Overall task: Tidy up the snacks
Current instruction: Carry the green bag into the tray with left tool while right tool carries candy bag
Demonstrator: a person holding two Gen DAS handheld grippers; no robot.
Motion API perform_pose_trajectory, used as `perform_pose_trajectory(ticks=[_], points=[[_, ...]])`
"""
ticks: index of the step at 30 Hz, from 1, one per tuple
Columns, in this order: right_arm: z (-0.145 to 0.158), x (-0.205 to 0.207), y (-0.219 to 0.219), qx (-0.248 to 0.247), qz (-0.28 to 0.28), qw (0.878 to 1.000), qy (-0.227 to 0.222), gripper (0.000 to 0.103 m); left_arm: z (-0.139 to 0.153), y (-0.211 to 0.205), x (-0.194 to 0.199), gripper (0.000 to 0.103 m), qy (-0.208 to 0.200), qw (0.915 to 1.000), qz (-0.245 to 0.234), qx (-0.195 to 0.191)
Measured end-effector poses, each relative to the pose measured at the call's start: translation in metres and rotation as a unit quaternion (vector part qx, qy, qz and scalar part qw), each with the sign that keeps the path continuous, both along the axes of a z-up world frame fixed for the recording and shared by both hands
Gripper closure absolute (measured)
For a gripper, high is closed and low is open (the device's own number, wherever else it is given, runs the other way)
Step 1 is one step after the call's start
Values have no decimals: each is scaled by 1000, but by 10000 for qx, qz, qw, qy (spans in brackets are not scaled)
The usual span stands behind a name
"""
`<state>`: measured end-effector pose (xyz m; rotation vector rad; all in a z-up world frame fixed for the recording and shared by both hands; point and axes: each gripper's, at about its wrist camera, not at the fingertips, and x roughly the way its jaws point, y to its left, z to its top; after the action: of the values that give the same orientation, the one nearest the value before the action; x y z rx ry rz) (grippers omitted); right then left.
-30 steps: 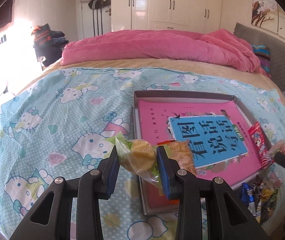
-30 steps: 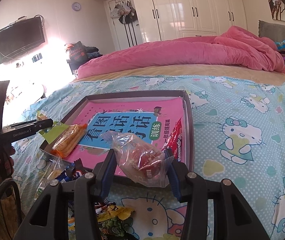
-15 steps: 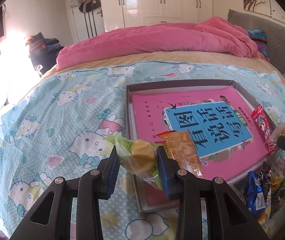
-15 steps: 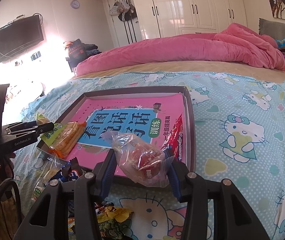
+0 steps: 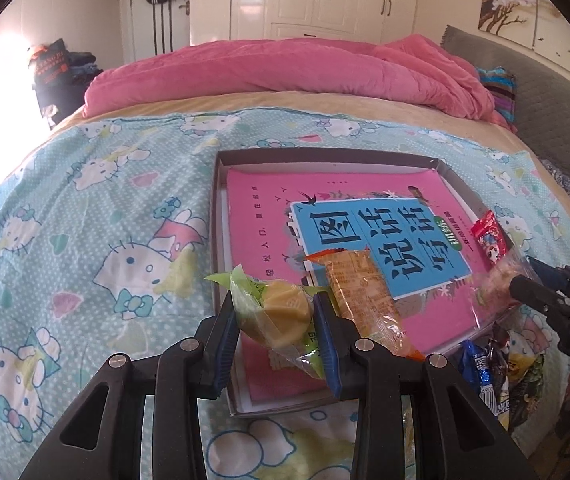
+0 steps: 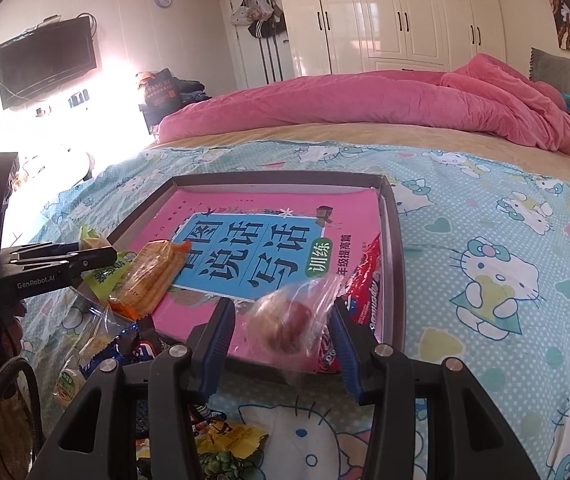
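Clear plastic wrapped both of the snacks we held. Our left gripper (image 5: 277, 322) had its fingers clamped on a yellow pastry (image 5: 285, 312) in a green-edged wrapper, just over the near corner of the grey tray (image 5: 325, 154), with an orange cracker pack (image 5: 361, 296) lying just right of its fingers on the pink book (image 5: 269, 216) that lined the tray. Our right gripper (image 6: 283, 334) had its fingers pressing the loose film of a bagged red-brown bun (image 6: 285, 322), held above the tray's near edge, a red packet (image 6: 367, 284) just right of them against the wall. We judged both were poised there so they could be set down inside the tray. More loose snacks (image 6: 225, 444) lay on the bed below and left of the right fingers, still unsorted.
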<state>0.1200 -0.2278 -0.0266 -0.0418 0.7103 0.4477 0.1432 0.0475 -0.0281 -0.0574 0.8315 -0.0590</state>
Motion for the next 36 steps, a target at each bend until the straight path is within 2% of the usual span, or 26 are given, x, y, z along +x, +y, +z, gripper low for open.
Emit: perform_pose_trajectory(ticks=[14,30,32,36], points=[[-8,-1,9,-124,204,9997,112,55,-5,-3,0,64,150,9997,-115,-136],[-5,-3,4,-30,104,9999,115,55,-2,-1,-1,63,147,9997,-95,-176],[-5,-3,3,-12,92,9999,113,55,-1,-1,-1,62,143,9997,-91,-187],[-5,-3,1,20,67,9999,124,55,1,-1,-2,52,127,9997,-71,-208]])
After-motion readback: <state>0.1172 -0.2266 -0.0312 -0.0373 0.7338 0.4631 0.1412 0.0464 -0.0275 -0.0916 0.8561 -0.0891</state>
